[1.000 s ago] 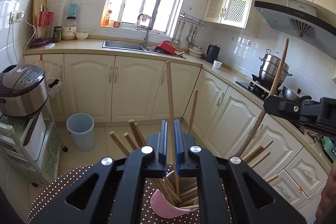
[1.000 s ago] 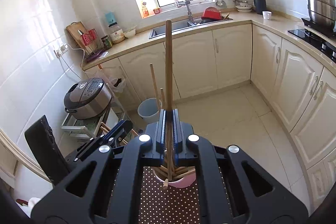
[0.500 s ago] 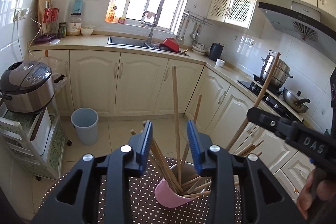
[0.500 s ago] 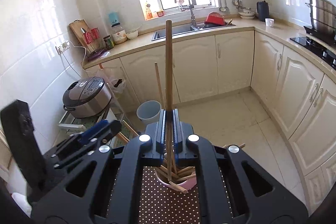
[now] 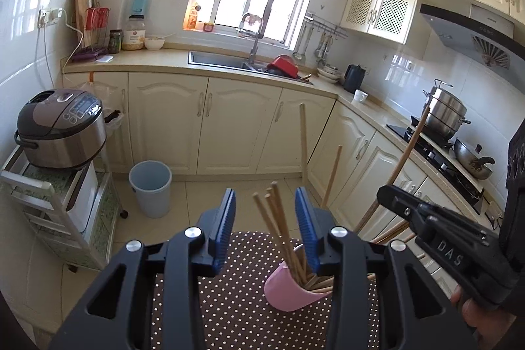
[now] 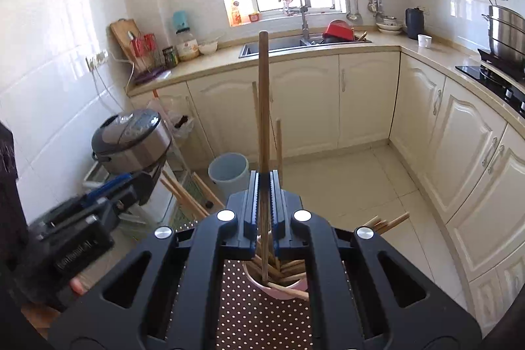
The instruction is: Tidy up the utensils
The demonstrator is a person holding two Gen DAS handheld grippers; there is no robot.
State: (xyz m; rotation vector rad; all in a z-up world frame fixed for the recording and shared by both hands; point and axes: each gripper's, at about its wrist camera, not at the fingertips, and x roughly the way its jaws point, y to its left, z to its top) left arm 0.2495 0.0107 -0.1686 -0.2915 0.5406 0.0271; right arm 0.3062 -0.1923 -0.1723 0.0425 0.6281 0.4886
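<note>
left gripper (image 5: 265, 230): jaws parted since a second ago, chopstick (image 5: 303, 140) released into pink cup (image 5: 288, 292) | right gripper (image 6: 264, 202): lowered slightly toward cup

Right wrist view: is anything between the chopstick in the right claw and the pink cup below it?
No separate obstacle shows. The right claw is shut on the chopstick, whose lower end is already down among the other chopsticks crowding the pink cup; only those could hinder it.

Cup (image 5: 292, 291) on the table (image 5: 229, 300) — chopsticks (image 5: 282, 225) in it (bin (image 5: 150, 187) behind); sink (image 5: 223, 59) beyond.
</note>
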